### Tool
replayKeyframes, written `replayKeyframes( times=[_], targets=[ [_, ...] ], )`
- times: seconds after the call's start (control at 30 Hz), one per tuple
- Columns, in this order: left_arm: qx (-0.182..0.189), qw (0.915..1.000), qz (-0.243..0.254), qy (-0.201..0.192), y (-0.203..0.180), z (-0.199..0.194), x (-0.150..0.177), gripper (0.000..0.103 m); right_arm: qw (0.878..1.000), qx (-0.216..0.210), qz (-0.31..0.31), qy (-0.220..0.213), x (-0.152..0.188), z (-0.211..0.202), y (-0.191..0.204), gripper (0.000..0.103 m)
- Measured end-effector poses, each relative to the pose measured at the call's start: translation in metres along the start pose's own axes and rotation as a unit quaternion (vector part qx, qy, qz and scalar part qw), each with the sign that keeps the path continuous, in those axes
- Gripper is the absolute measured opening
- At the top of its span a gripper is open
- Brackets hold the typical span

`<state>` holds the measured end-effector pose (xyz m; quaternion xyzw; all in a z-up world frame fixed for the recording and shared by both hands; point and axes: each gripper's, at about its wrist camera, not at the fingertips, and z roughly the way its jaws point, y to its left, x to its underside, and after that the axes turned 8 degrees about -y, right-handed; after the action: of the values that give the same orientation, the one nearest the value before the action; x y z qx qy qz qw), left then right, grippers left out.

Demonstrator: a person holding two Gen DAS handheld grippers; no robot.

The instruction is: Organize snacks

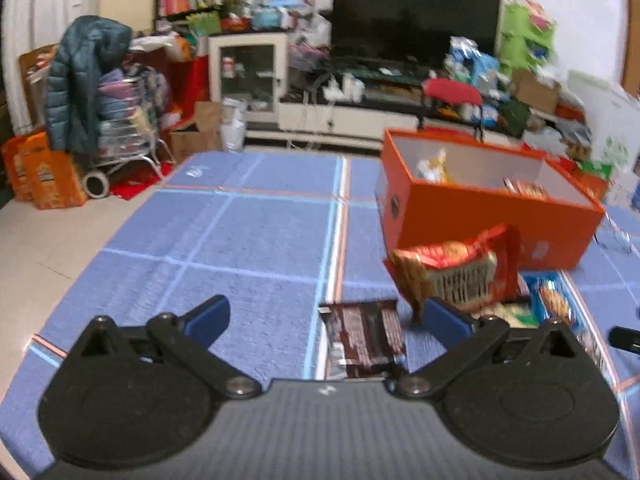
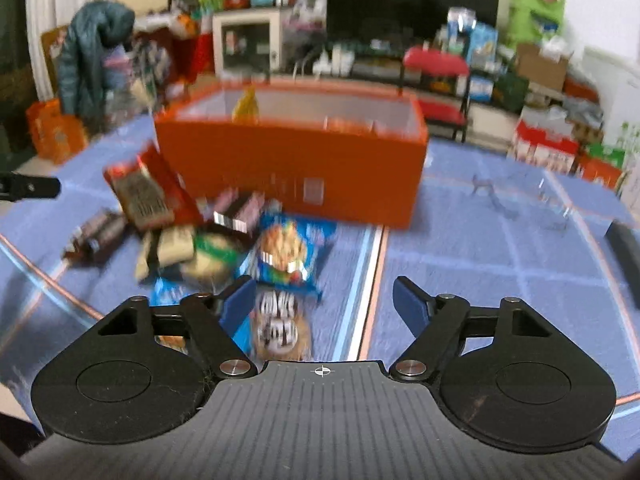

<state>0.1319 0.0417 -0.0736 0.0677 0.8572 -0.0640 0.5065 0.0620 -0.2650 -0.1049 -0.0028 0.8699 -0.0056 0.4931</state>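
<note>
Both grippers tilt down over the blue checked tablecloth (image 1: pixel 248 232). The left gripper (image 1: pixel 326 316) gapes wide and empty; a dark brown snack wrapper (image 1: pixel 362 336) lies flat just beyond it, between its fingers. The right gripper (image 2: pixel 324 300) stands partly open, holding nothing, with the snack pile (image 2: pixel 224 240) near its left finger, before the open orange cardboard box (image 2: pixel 292 160).

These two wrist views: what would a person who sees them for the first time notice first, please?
The orange box stands open on the blue checked tablecloth, with a few packets already inside. Against its front wall lies a loose heap of snack packets, a red packet leaning highest. Both the left gripper and the right gripper are open and hold nothing.
</note>
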Motion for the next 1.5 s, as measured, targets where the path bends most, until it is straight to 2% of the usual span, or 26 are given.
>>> replayKeyframes(
  times=[0.07,0.2,0.33,0.57,0.67,0.7,0.73,0.77,0.87,0.97,1.03,1.1,1.13,1.37,1.5],
  targets=[
    [0.01,0.9999,0.012,0.004,-0.003,0.002,0.003,0.102,1.0,-0.011,-0.002,0.02,0.005,0.011,0.004,0.053],
    [0.01,0.9995,0.023,0.021,-0.005,0.012,0.008,0.102,0.999,-0.025,0.005,0.036,0.009,0.026,0.009,0.052],
    [0.012,0.9985,0.018,0.05,-0.006,0.025,0.02,0.102,0.998,-0.035,0.01,0.059,0.012,0.041,0.01,0.044],
    [0.023,0.9978,-0.007,0.062,-0.014,0.049,0.023,0.101,0.998,-0.025,0.001,0.058,0.014,0.049,0.014,0.045],
    [0.025,0.9962,-0.001,0.084,-0.02,0.067,0.028,0.087,0.998,-0.027,-0.005,0.058,0.014,0.048,0.016,0.035],
    [0.024,0.9955,-0.001,0.092,-0.021,0.072,0.031,0.083,0.998,-0.028,-0.005,0.057,0.014,0.046,0.015,0.026],
    [0.019,0.9961,0.006,0.086,-0.023,0.074,0.034,0.08,0.998,-0.029,-0.005,0.057,0.014,0.045,0.015,0.023],
    [0.008,0.9965,0.019,0.081,-0.026,0.076,0.035,0.082,0.998,-0.031,-0.004,0.059,0.014,0.045,0.015,0.023],
    [0.005,0.9968,0.014,0.079,-0.027,0.078,0.035,0.08,0.998,-0.035,0.002,0.059,0.013,0.045,0.013,0.022],
    [0.016,0.9967,0.014,0.078,-0.029,0.076,0.034,0.068,0.998,-0.036,0.0,0.058,0.014,0.045,0.013,0.023],
    [0.018,0.9968,0.016,0.076,-0.03,0.075,0.034,0.065,0.998,-0.034,-0.002,0.058,0.014,0.045,0.014,0.023],
    [0.018,0.9971,0.017,0.073,-0.029,0.073,0.034,0.053,0.998,-0.034,-0.001,0.059,0.014,0.045,0.014,0.023],
    [0.017,0.9971,0.014,0.072,-0.028,0.073,0.033,0.05,0.998,-0.034,0.0,0.06,0.013,0.045,0.014,0.023],
    [0.026,0.9964,-0.017,0.078,-0.021,0.067,0.027,0.05,0.998,-0.036,0.006,0.06,0.014,0.045,0.012,0.022],
    [0.014,0.9982,0.006,0.058,-0.022,0.056,0.023,0.05,0.998,-0.033,-0.014,0.057,0.015,0.043,0.014,0.019]
  ],
)
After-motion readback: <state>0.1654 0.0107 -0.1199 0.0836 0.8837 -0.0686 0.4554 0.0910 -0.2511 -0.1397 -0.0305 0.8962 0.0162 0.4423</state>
